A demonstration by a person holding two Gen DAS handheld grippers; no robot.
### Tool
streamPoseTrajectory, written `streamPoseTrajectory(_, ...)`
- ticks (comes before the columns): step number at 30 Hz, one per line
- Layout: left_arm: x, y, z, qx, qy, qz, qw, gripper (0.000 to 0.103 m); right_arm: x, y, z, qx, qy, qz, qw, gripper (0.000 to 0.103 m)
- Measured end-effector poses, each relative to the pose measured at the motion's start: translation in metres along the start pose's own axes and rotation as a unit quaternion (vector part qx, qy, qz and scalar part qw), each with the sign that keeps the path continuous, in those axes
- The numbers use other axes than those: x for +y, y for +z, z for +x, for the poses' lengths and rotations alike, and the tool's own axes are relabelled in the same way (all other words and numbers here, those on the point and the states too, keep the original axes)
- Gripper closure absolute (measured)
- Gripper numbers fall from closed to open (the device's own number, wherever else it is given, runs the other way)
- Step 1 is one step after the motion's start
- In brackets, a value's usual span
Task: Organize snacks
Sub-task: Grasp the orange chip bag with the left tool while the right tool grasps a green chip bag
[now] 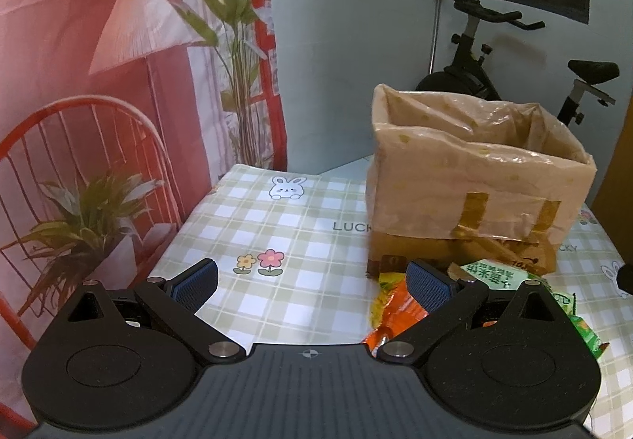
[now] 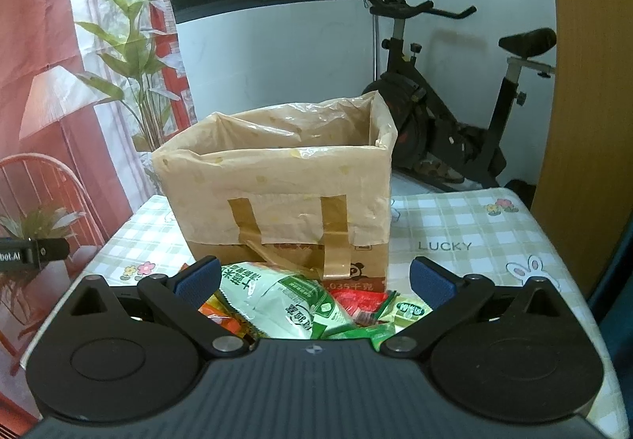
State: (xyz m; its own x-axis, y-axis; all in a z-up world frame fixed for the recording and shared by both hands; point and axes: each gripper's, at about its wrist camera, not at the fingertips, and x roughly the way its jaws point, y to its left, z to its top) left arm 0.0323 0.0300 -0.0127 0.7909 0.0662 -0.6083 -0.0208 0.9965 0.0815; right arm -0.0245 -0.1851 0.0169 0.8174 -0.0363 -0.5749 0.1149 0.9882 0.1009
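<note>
Before lined box (image 2: 277,197): right gripper (image 2: 312,280), left gripper (image 1: 312,280) both wide apart, empty; snack packets (image 2: 285,296) heaped at box foot.

- left gripper (image 1: 310,286): matte black body, ribbed grey-black top deck, small white crosshair mark at centre
- two round black discs, silver pivot screws on linkage arms
- fingers (image 1: 196,279) with blue textured pads
- right gripper (image 2: 314,280): same black build, blue pads, silver screws, crosshair mark

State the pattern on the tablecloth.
Green-and-white check on the tablecloth, with rabbits and flowers; clearest in the left wrist view.
</note>
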Motion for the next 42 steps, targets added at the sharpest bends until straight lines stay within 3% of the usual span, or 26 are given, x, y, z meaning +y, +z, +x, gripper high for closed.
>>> streamPoseTrajectory(3,0.0,-0.005,0.008,-0.003,-0.019,-0.003,0.9998,0.001,0.002,-0.004,0.005,-0.005,-0.007,-0.015,1.0,0.0)
streamPoseTrajectory(8,-0.013,-0.026,0.023,-0.012,-0.081,0.009,0.9966,0.001,0.008,-0.015,0.016,0.003,-0.017,-0.037,0.999,0.0)
streamPoseTrajectory(15,-0.037,-0.058,0.057,0.025,-0.158,0.034,0.9865,0.001,0.01,-0.026,0.028,0.012,-0.012,-0.044,0.999,0.0)
streamPoseTrajectory(24,-0.051,-0.079,0.082,0.031,-0.182,0.06,0.981,0.001,0.007,-0.036,0.038,0.031,0.001,-0.037,0.999,0.0)
streamPoseTrajectory(29,-0.064,-0.086,0.091,0.015,-0.193,0.104,0.9755,0.0,0.002,-0.042,0.04,0.042,-0.005,-0.031,0.999,0.0)
streamPoseTrajectory(32,-0.074,-0.091,0.093,0.0,-0.168,0.139,0.9759,0.0,-0.001,-0.046,0.043,0.05,-0.009,-0.03,0.998,0.0)
streamPoseTrajectory(36,-0.075,-0.091,0.095,-0.001,-0.158,0.15,0.9761,0.0,-0.004,-0.051,0.046,0.056,-0.013,-0.029,0.998,0.0)
streamPoseTrajectory(39,-0.071,-0.086,0.093,-0.003,-0.149,0.141,0.9789,0.014,-0.006,-0.055,0.05,0.061,-0.016,-0.033,0.997,0.0)
streamPoseTrajectory(42,-0.061,-0.078,0.09,0.0,-0.157,0.108,0.9818,0.019,-0.005,-0.062,0.053,0.064,-0.02,-0.054,0.996,0.0)
